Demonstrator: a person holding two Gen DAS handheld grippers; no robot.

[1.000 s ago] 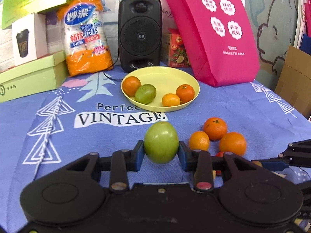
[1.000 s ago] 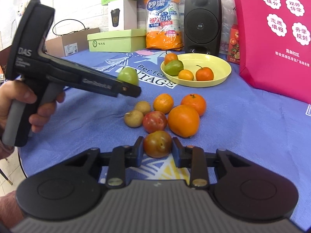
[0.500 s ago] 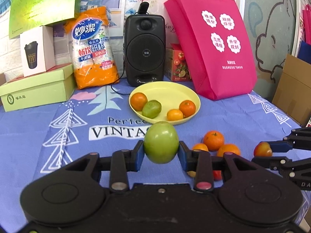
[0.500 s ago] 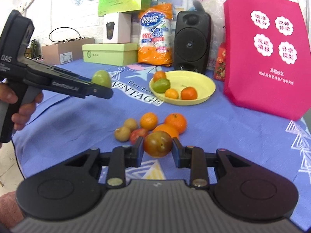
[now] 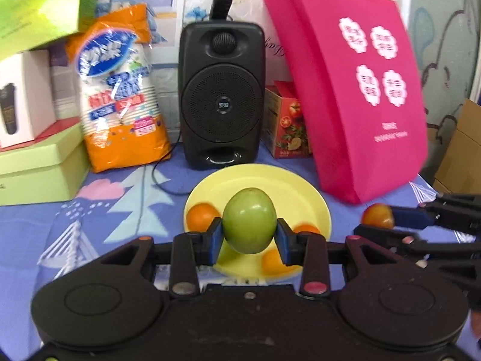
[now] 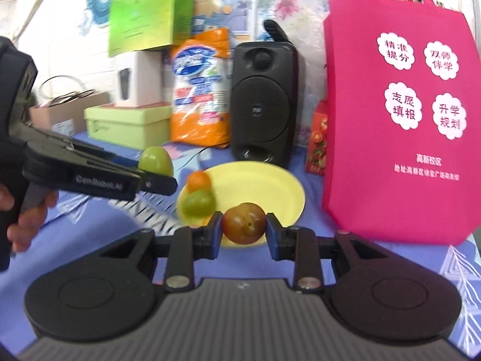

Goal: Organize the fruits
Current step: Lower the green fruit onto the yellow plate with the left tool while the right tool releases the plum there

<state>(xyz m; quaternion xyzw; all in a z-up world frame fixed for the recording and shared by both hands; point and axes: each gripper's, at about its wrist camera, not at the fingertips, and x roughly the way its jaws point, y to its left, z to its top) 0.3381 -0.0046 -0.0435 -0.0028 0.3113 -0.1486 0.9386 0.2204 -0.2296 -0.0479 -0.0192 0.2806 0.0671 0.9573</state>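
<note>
My left gripper (image 5: pixel 249 237) is shut on a green apple (image 5: pixel 249 219), held in the air in front of the yellow plate (image 5: pixel 270 180). Oranges (image 5: pixel 201 216) lie on that plate, partly hidden behind the apple and fingers. My right gripper (image 6: pixel 244 231) is shut on a reddish-brown plum (image 6: pixel 244 223), also raised before the yellow plate (image 6: pixel 270 180), which holds an orange (image 6: pixel 199 179) and a green fruit (image 6: pixel 198 201). In the right wrist view the left gripper (image 6: pixel 156 177) comes in from the left with the green apple (image 6: pixel 156 160). At the right edge of the left wrist view is the plum (image 5: pixel 377 215).
Behind the plate stand a black speaker (image 5: pixel 222 96), an orange bag of paper cups (image 5: pixel 120 96), a pink tote bag (image 5: pixel 354 90), a small red carton (image 5: pixel 288 123) and green boxes (image 5: pixel 39 165). A person's hand (image 6: pixel 27 219) grips the left gripper's handle. Blue printed cloth (image 5: pixel 99 210) covers the table.
Both grippers have risen and moved forward toward the yellow plate with their fruits. The loose fruits on the cloth have dropped out of view below them.
</note>
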